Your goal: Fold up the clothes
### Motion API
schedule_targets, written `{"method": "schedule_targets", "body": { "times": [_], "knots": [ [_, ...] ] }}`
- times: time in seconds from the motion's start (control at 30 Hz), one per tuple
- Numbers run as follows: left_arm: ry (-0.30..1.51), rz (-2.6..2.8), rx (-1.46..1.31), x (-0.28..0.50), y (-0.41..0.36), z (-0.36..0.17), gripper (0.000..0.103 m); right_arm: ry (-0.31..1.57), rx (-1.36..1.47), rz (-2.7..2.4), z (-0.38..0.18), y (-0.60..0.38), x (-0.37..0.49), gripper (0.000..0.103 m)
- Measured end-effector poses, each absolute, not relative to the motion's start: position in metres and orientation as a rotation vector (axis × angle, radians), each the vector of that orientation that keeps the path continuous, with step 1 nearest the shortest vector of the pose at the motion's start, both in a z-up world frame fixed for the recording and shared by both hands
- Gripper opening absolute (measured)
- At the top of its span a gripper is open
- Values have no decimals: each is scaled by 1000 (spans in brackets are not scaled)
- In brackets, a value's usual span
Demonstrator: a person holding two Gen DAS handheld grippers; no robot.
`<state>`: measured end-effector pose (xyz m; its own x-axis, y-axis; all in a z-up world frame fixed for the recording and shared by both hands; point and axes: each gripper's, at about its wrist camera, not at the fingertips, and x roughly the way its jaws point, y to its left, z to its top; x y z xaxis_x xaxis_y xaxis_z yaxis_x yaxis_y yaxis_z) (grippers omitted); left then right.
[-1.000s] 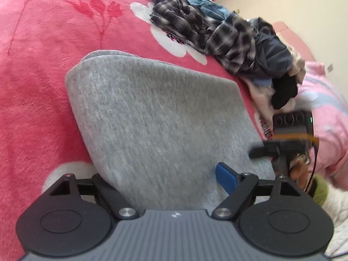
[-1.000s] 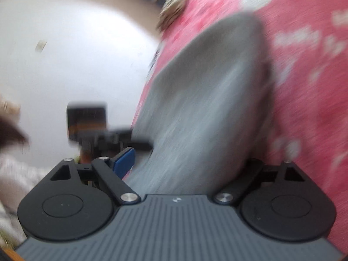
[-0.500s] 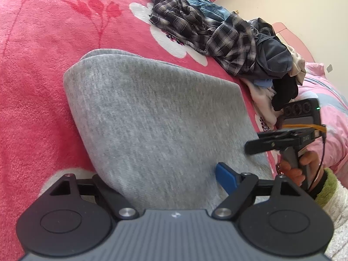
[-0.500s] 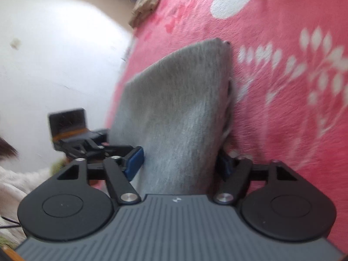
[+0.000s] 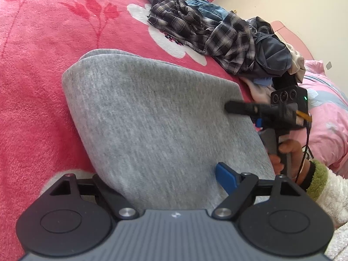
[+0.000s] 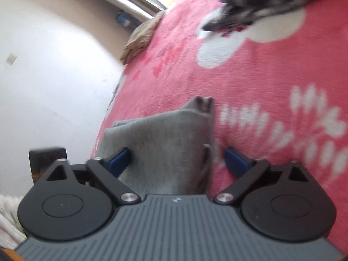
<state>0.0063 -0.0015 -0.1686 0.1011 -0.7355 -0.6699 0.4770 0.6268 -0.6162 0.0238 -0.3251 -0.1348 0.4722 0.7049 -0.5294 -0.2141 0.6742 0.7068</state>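
Both wrist cams sit low and close over the grey garment (image 5: 152,117) (image 6: 169,143) on the red blanket (image 5: 32,100) (image 6: 271,82), facing roughly opposite ways; both share it.

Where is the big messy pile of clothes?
In the left wrist view, the clothes pile sits upper right on the red blanket, beyond the grey garment.

Matt grey knit garment (image 5: 156,121) on fuzzy fleece blanket (image 5: 37,69).

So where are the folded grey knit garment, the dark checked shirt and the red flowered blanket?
Folded grey knit garment (image 5: 152,117), left wrist view: middle of its top face.
Dark checked shirt (image 5: 230,41), left wrist view: crumpled middle.
Red flowered blanket (image 6: 250,91), right wrist view: bare patch beyond the garment.
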Motion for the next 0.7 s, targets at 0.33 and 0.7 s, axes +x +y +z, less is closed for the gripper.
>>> {"method": "schedule_targets", "body": {
  "times": [0.33,0.7],
  "knots": [
    [1155,-909,-275,6,-1,-171,82,926,539,725,-133,-313,-7,102],
    [1150,-912,-279,6,0,-171,82,997,560,825,-132,-297,-29,90]
  ]
}}
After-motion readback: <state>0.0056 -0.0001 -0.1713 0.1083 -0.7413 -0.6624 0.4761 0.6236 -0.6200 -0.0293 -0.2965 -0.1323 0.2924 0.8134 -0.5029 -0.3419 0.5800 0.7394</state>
